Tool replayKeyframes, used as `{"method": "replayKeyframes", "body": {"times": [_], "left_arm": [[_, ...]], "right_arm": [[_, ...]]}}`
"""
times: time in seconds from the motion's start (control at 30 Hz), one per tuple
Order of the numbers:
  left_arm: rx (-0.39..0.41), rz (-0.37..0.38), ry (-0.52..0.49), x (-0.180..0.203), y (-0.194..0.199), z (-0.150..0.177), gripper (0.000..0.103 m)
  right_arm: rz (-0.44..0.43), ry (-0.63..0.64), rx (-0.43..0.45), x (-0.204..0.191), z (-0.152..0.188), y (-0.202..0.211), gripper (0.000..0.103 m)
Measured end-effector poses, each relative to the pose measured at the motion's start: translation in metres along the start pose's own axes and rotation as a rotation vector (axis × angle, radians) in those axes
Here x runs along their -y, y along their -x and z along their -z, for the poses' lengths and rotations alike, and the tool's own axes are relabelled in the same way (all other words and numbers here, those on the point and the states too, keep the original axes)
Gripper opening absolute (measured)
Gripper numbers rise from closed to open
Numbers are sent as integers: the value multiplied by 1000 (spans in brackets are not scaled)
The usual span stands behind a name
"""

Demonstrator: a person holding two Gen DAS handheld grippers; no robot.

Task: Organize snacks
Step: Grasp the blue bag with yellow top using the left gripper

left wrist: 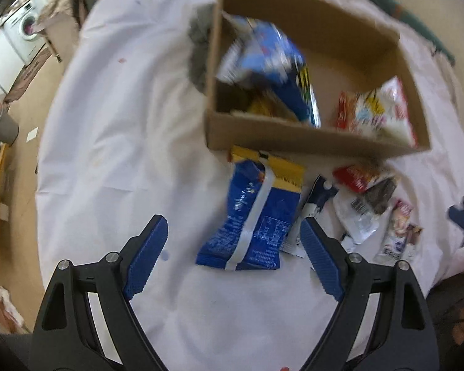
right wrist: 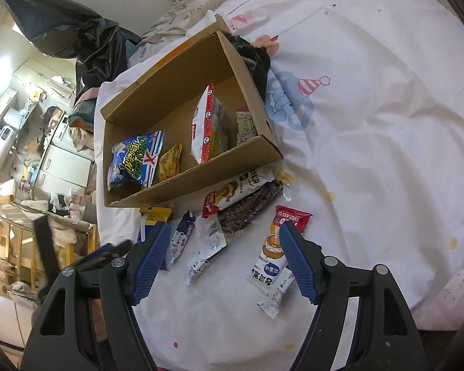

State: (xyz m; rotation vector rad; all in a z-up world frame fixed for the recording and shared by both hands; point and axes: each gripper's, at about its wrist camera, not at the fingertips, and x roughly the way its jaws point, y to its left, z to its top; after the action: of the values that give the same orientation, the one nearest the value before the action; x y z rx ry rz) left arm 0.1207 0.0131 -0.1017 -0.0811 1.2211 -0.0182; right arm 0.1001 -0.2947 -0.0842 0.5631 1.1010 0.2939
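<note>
A cardboard box stands on the white bed sheet and also shows in the right wrist view. Inside lie a blue chip bag, a yellow packet and a red-and-white packet. In front of the box, a blue snack bag lies between the open fingers of my left gripper, which is empty. Several small packets lie loose in front of the box. My right gripper is open and empty above them, with a white-and-red packet by its right finger.
Dark clothing lies against the box's far right wall. A rumpled blanket is beyond the box. The bed edge drops to a cluttered floor at left. The printed sheet stretches to the right.
</note>
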Motion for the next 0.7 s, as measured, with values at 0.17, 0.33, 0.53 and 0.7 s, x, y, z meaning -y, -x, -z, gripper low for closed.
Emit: {"method": "replayKeyframes", "body": {"times": [0.17, 0.33, 0.53, 0.7], "left_arm": [[-49, -37, -77, 21, -33, -4, 84], [-67, -54, -114, 28, -47, -2, 49], [-58, -65, -115, 25, -20, 10, 34], [-60, 1, -53, 15, 17, 22, 33]], "right_arm": [[2, 14, -6, -2, -1, -2, 76], [4, -2, -22, 2, -2, -6, 76], [1, -18, 17, 5, -6, 0, 76], [-16, -47, 19, 9, -7, 2, 76]]}}
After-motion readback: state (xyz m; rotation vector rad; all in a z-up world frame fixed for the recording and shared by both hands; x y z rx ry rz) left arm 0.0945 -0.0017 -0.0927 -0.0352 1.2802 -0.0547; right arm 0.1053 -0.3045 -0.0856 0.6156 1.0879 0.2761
